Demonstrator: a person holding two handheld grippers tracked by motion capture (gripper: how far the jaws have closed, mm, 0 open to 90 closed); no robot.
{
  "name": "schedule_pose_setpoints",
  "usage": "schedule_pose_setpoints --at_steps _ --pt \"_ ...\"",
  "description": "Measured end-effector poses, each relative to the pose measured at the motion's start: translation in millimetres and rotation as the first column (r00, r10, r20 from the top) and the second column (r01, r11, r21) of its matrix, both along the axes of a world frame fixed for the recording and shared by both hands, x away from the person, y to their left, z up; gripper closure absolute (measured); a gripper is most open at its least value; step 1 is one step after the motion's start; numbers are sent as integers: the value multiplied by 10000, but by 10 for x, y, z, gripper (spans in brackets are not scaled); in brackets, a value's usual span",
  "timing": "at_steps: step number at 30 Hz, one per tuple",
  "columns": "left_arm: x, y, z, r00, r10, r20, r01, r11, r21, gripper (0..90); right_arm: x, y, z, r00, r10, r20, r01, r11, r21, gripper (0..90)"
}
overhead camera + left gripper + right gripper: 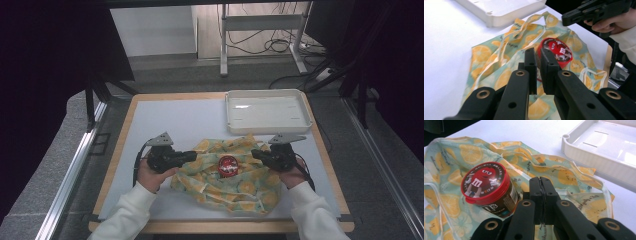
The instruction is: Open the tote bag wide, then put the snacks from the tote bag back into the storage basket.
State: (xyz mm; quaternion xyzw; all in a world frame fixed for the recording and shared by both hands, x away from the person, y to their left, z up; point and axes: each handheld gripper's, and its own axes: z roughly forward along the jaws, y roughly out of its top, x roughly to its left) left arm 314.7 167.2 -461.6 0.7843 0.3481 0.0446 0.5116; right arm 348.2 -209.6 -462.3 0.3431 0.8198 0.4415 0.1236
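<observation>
In my left gripper view, my left gripper (537, 53) shows its jaws a narrow slit apart with nothing pressed between them; the red-lidded jar (556, 51) sits just past their tips, toward one o'clock, on the lemon-print cloth bag (489, 60). In my right gripper view, my right gripper (540, 180) has its jaws pressed together; a thin edge of the bag seems to run down the seam between the pads, though I cannot tell for sure that it is pinched. From those jaws the jar stands just beside them at ten o'clock, tilted, its lid turned up toward the camera, nestled in a fold of the bag.

From the high view, my left hand (150, 172) and right hand (292, 176) hold the grippers at nine and three o'clock of the jar, both pointing inward at it. The jar lies between them, near the middle of the bag and apart from both sets of tips.

Farther off, at one o'clock beyond the bag, a white tray (300, 107) rests on the table (170, 117), just beside the bag's far edge
</observation>
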Motion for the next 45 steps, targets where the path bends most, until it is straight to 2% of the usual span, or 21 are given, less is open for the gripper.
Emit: schedule_pose_setpoints --at_steps 8,10,12,14,15,17,18,19,23,31,45 --pt "-48 85 -33 9997 259 13 -259 9992 319 836 -37 -10 38 9999 114 96 -114 9999 22 878" --pt "-63 94 -40 9994 335 25 -336 9985 435 805 -48 0 39 9998 177 63 -177 9998 58 868" --pt "-91 95 -48 9981 570 229 -585 9956 733 773 -56 9 41 9996 286 76 -286 9996 57 845" --pt "-120 90 -59 9963 758 413 -797 9917 1008 667 -69 23 45 9991 406 118 -407 9992 39 779" --pt "-132 91 -66 9949 886 476 -934 9895 1101 557 -82 41 54 9985 546 89 -546 9985 33 695" --pt "-148 110 -89 9928 1121 411 -1164 9853 1253 470 -97 59 61 9981 615 44 -615 9981 15 619" --pt "-148 110 -89 9928 1121 411 -1164 9853 1253 436 -99 63 65 9976 689 85 -689 9976 -32 581" --pt "-151 123 -96 9925 1173 354 -1209 9846 1261 436 -99 63 65 9976 689 85 -689 9976 -32 581" --pt "-184 189 -123 9903 1364 249 -1385 9814 1328 346 -136 117 73 9980 600 213 -597 9981 -164 413" --pt "-180 202 -145 9896 1428 162 -1437 9814 1276 312 -155 199 90 9986 516 95 -513 9981 -332 299" --pt "-152 190 -181 9881 1536 126 -1538 9777 1427 299 -190 357 59 9984 529 -184 -543 9948 -864 221"
